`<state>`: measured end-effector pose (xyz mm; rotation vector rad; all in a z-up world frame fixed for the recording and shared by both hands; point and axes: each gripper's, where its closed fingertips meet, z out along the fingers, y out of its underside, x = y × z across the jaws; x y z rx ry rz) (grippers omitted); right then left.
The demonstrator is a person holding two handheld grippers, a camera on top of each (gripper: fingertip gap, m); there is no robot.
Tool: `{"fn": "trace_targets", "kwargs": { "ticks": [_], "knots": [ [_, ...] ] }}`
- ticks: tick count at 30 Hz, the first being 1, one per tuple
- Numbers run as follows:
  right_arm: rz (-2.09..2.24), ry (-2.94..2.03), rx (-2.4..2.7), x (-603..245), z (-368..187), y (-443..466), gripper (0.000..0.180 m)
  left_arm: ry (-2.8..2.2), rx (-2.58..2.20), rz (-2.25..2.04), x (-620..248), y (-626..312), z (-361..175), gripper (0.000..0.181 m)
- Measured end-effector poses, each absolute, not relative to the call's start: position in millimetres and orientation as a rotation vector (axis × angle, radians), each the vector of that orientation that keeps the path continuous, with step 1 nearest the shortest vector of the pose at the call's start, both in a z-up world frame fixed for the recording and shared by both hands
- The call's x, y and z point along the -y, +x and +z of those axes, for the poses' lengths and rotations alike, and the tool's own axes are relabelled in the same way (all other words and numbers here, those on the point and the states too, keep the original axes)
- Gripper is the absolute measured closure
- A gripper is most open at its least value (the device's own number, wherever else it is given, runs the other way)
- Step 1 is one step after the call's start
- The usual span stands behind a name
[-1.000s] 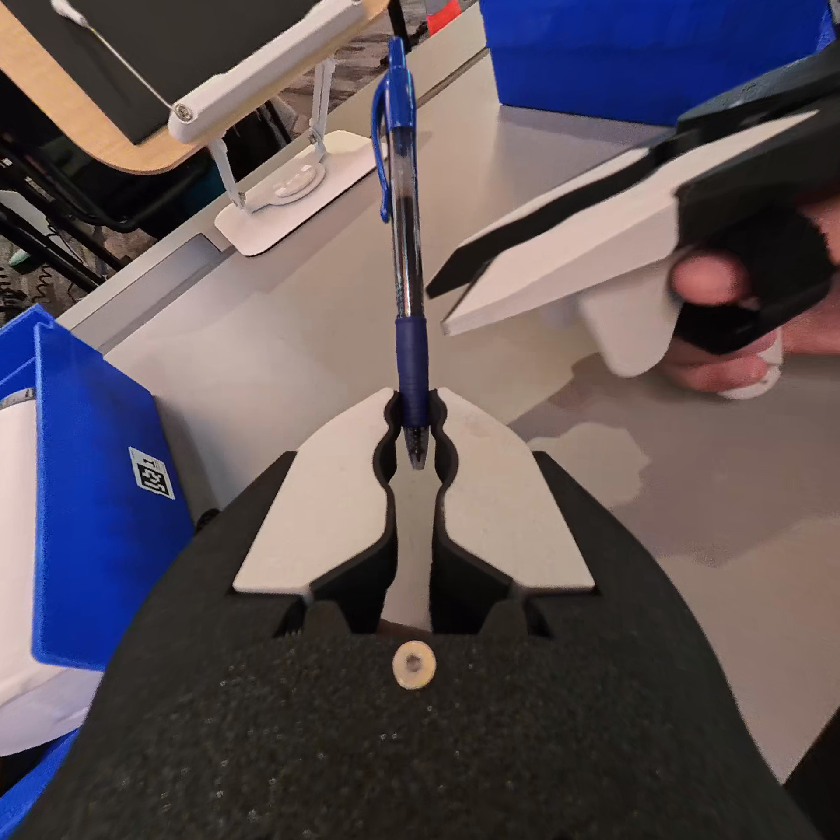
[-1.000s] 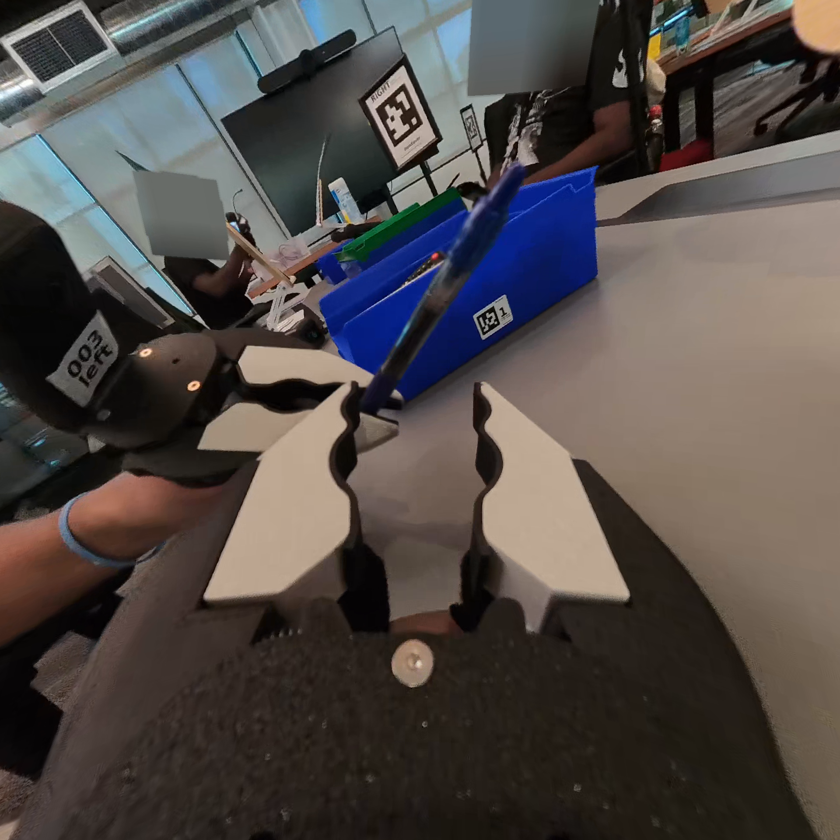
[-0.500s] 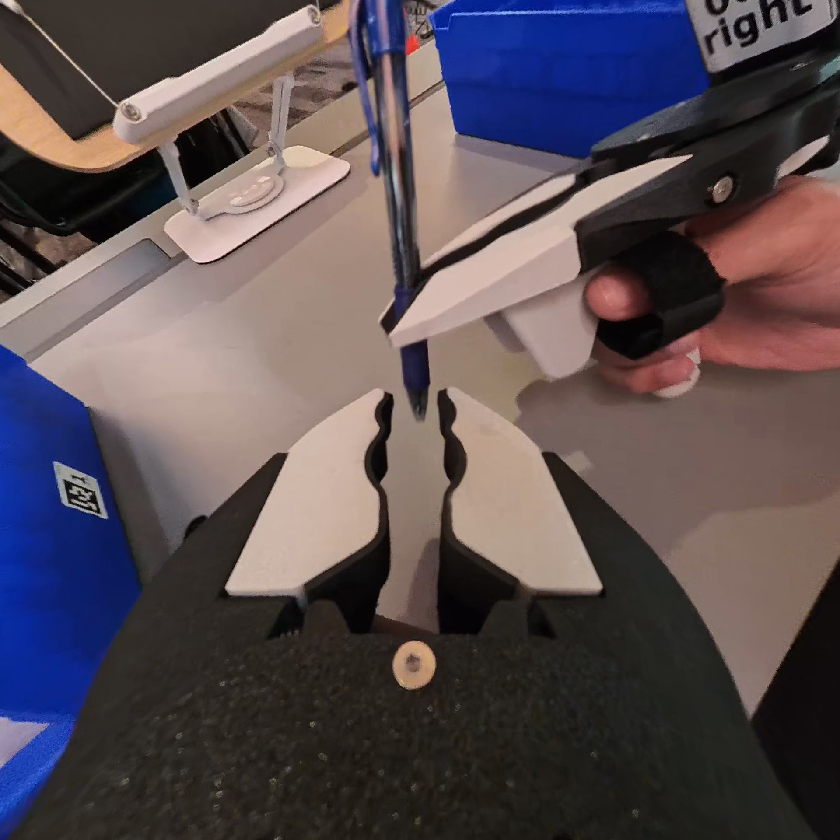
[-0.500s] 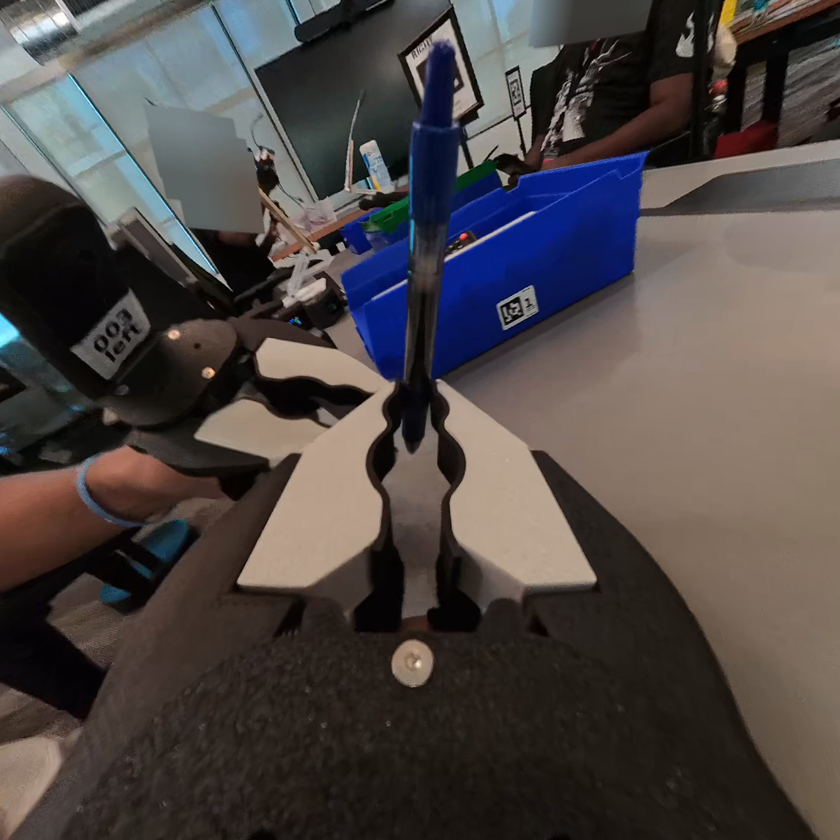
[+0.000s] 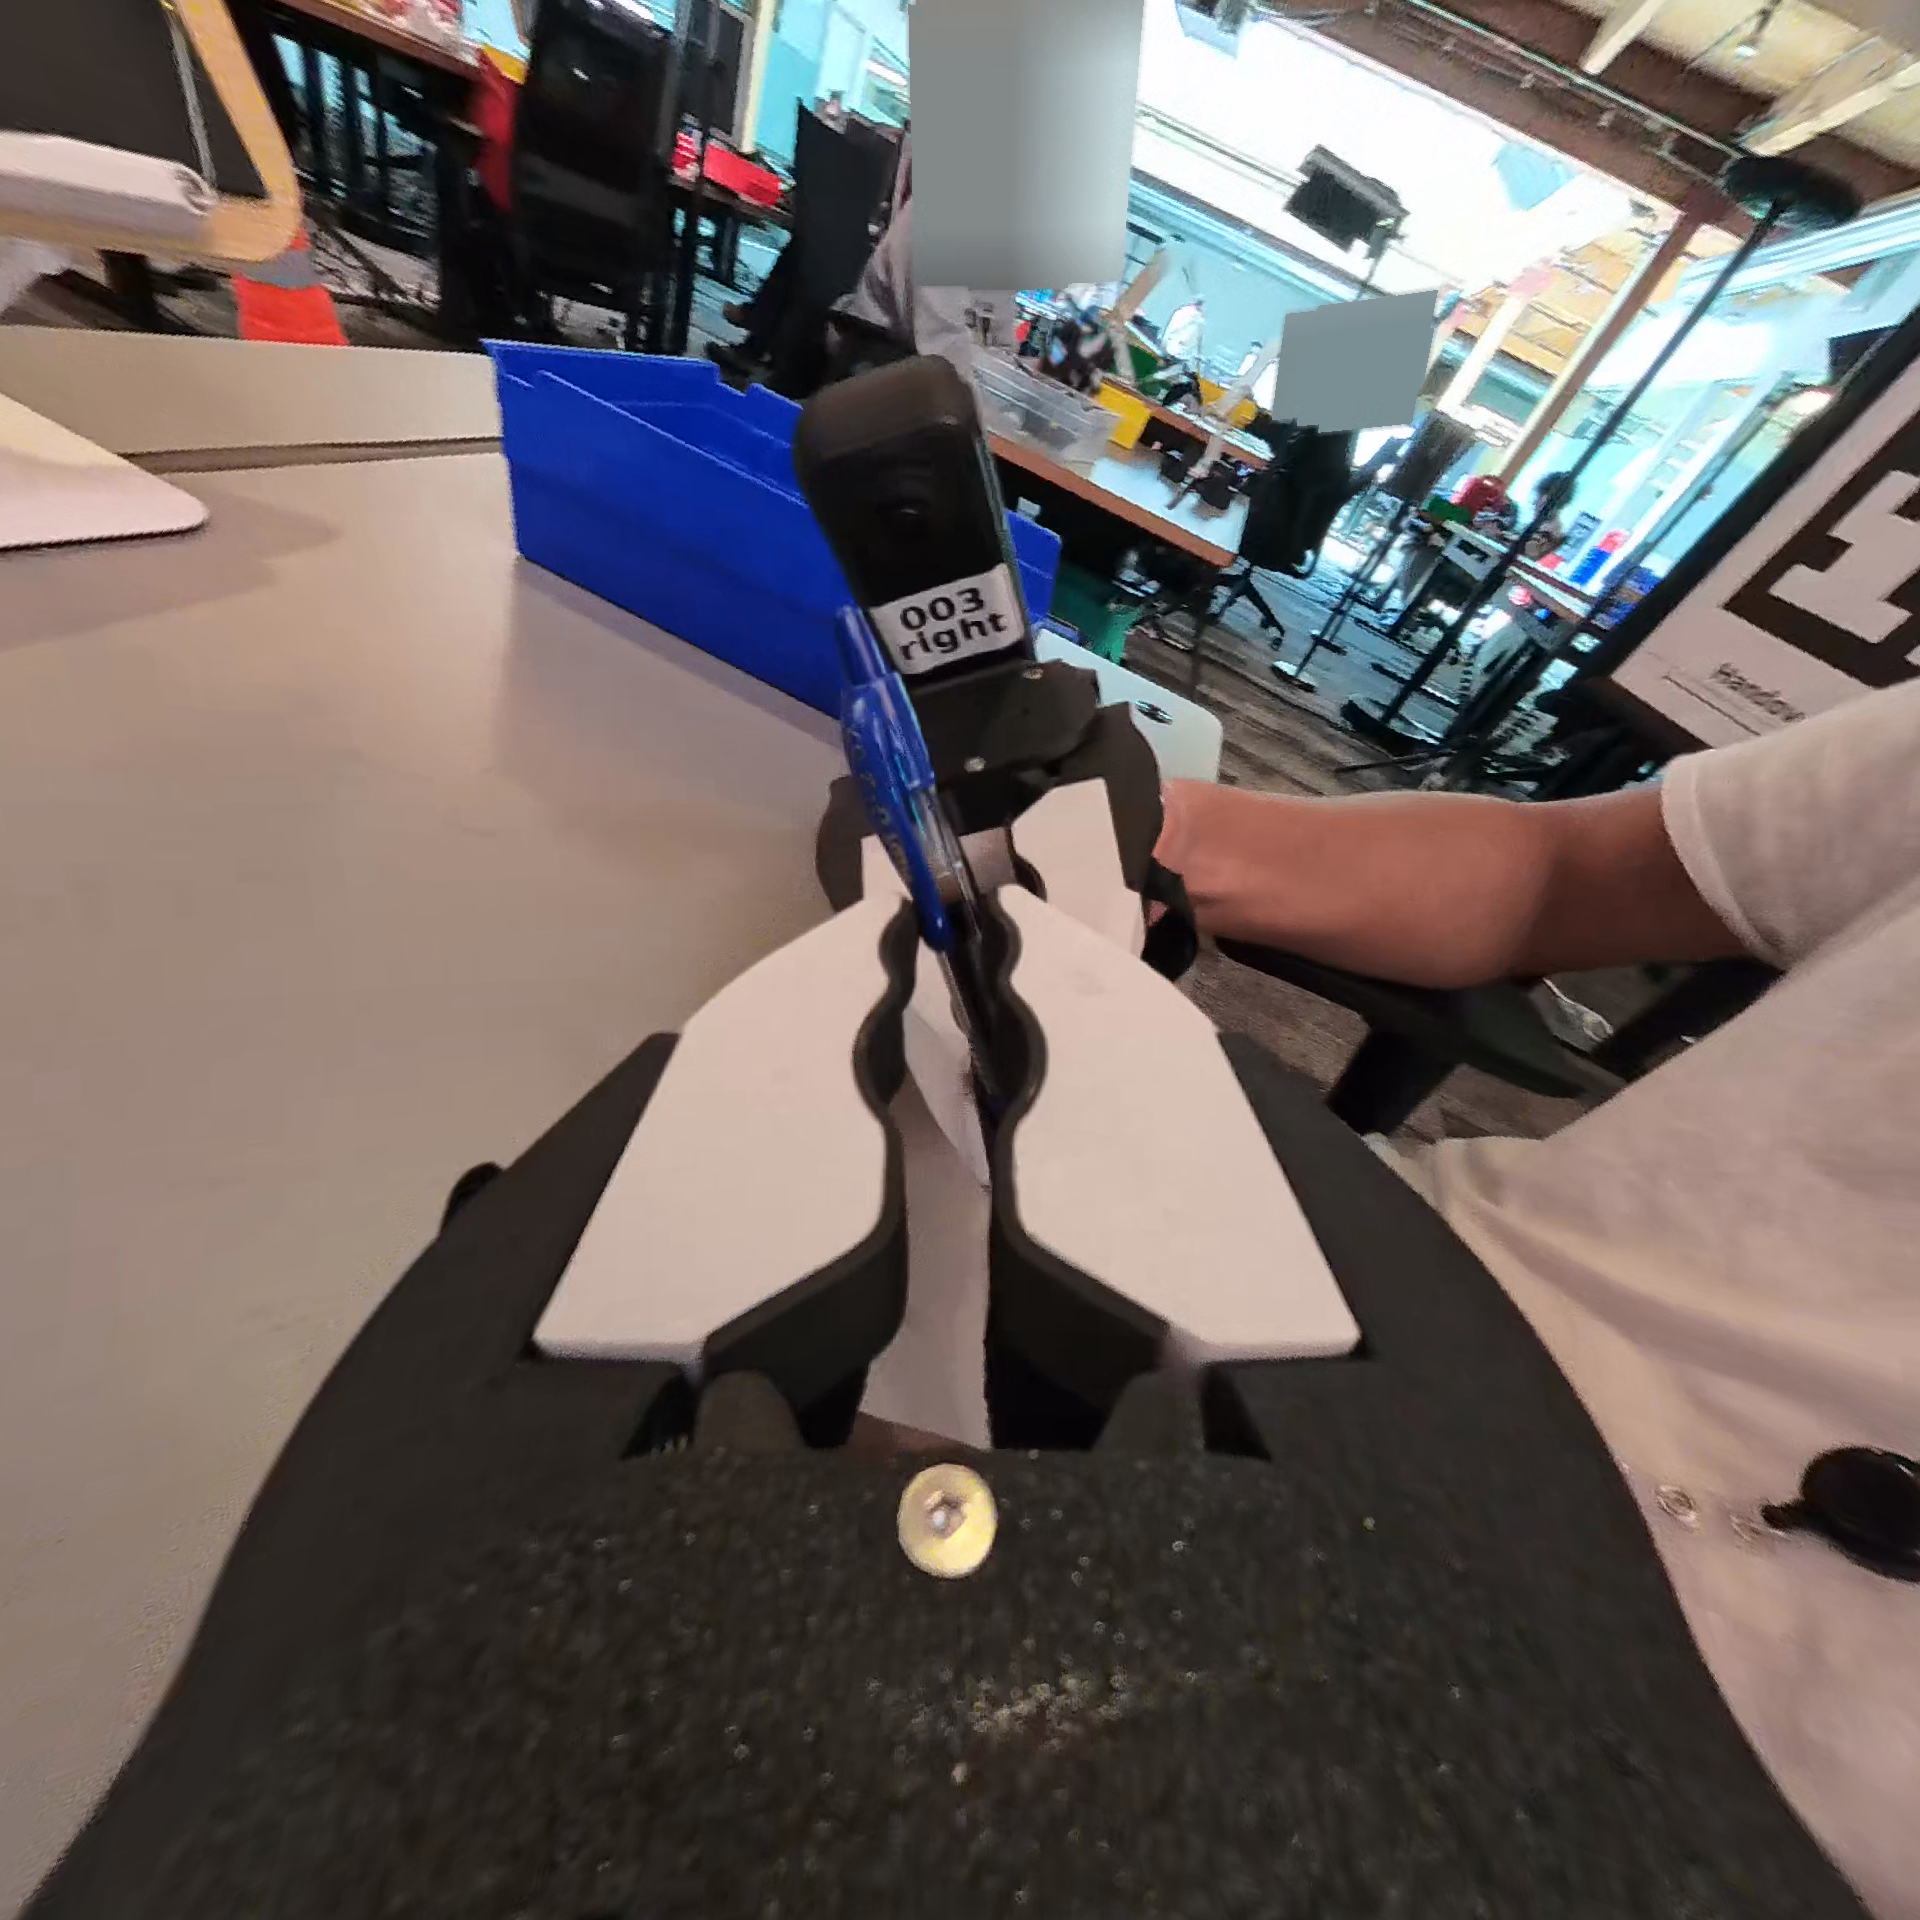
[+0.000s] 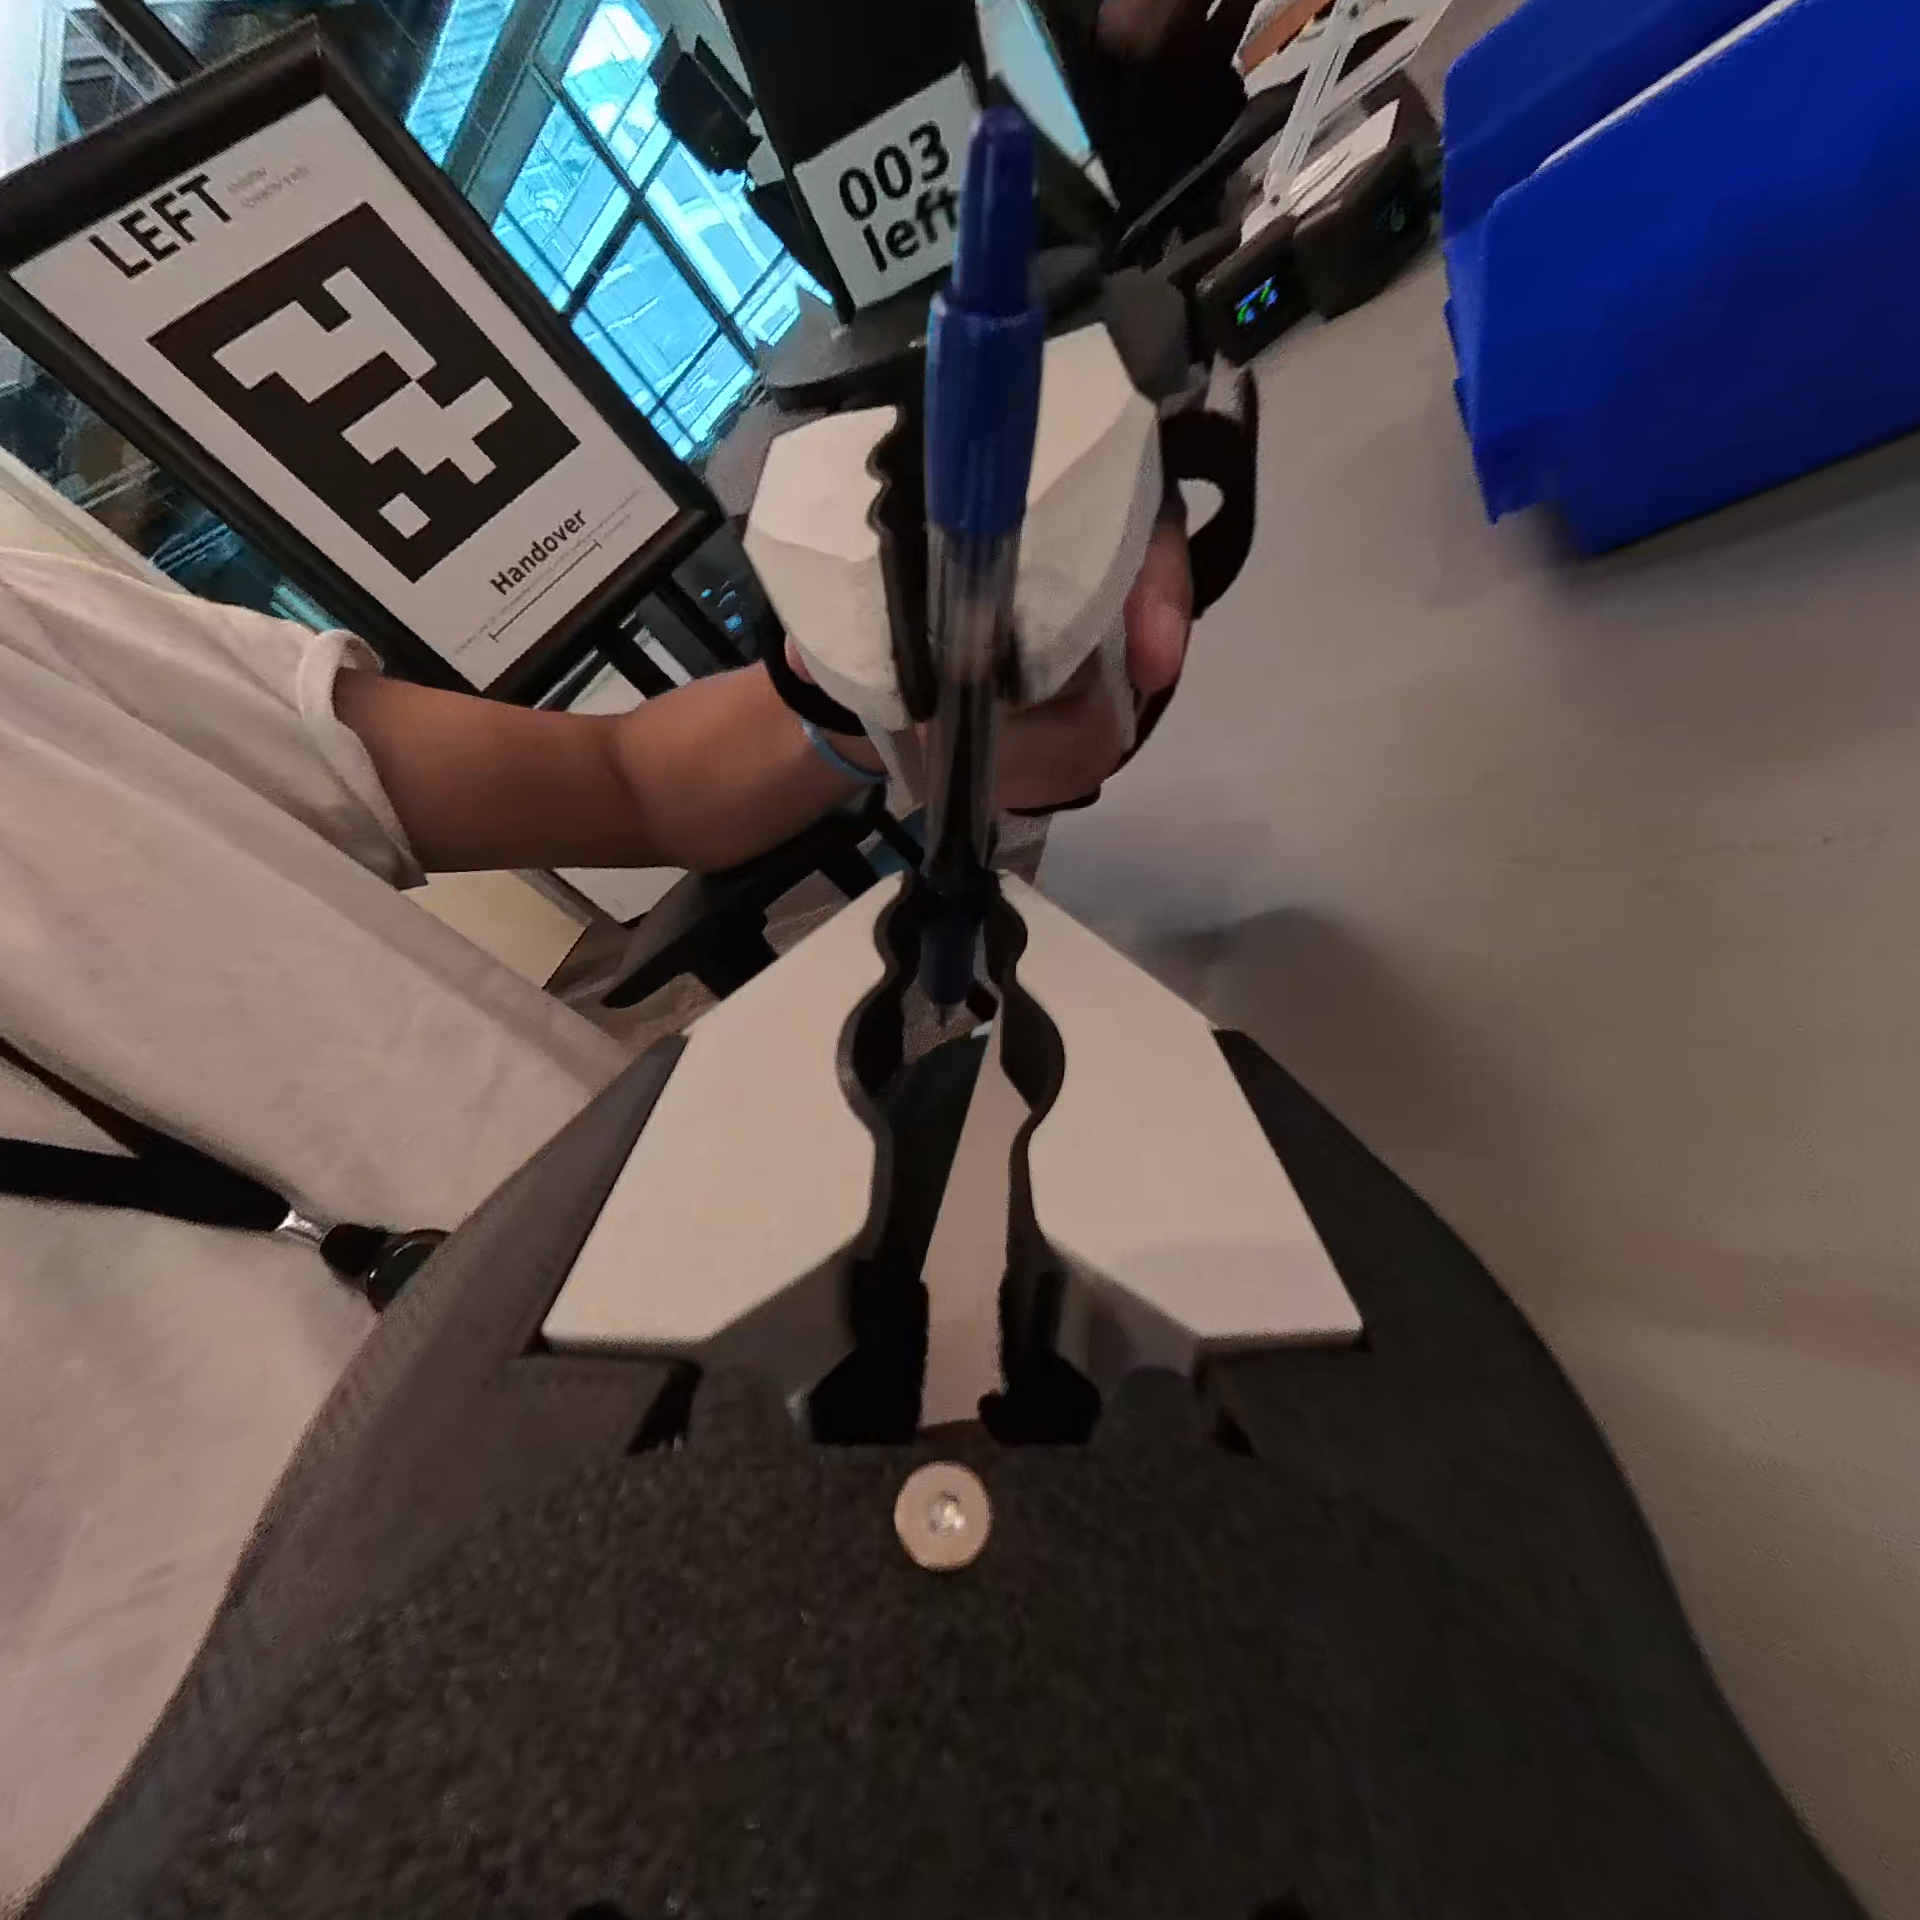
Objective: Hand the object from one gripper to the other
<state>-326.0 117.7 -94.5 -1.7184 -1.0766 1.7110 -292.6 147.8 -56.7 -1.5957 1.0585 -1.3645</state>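
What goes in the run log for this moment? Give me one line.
phase: handover | right gripper: shut on blue pen, tip end | left gripper: open, pen in gap, contact unclear

Looked like a shared lab or workshop floor. Grey worktable [image 5: 343,810] was the reference: a blue parts bin [image 5: 665,520] sat on its far side, more benches loaded with gear [image 5: 1132,457] stood beyond that bin, and black tripods and stands [image 5: 1392,582] were on the floor past the table's right edge. Exposed beams and ducting ran overhead. A framed fiducial-marker board [image 6: 343,395] stood off the table's left edge, with large glass windows [image 6: 623,260] behind it.
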Motion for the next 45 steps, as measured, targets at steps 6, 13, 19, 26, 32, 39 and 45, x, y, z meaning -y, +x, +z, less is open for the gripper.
{"fn": "trace_targets", "kwargs": {
  "ticks": [6,13,19,26,32,39,45],
  "knots": [
    [1.732,-1.745,1.109,-110.4,-98.2,-325.7,0.168,-1.631,-1.108,-1.478,-136.9,-290.5,-64.6,0.166],
    [1.578,-1.663,0.858,-150.9,-84.3,-316.8,0.155,-1.605,-0.876,-1.413,-168.1,-302.1,-46.6,0.171],
    [1.514,-1.434,0.278,-188.0,-44.9,-297.4,0.132,-1.273,-0.188,-1.588,-216.3,-371.8,10.7,0.171],
    [1.843,-1.253,-0.005,-170.7,-26.8,-334.3,0.140,-1.206,-0.077,-1.694,-211.5,-364.7,11.1,0.171],
    [1.845,-1.205,0.001,-172.1,-22.2,-328.8,0.156,-1.223,-0.124,-1.699,-202.2,-348.2,9.5,0.170],
    [1.832,-1.181,0.045,-170.1,-19.8,-318.9,0.170,-1.199,-0.189,-1.650,-194.8,-339.2,11.8,0.171],
    [1.608,-1.162,0.187,-184.0,6.6,-279.4,0.170,-1.310,-0.351,-1.433,-189.3,-340.6,3.0,0.136]
  ]
}}
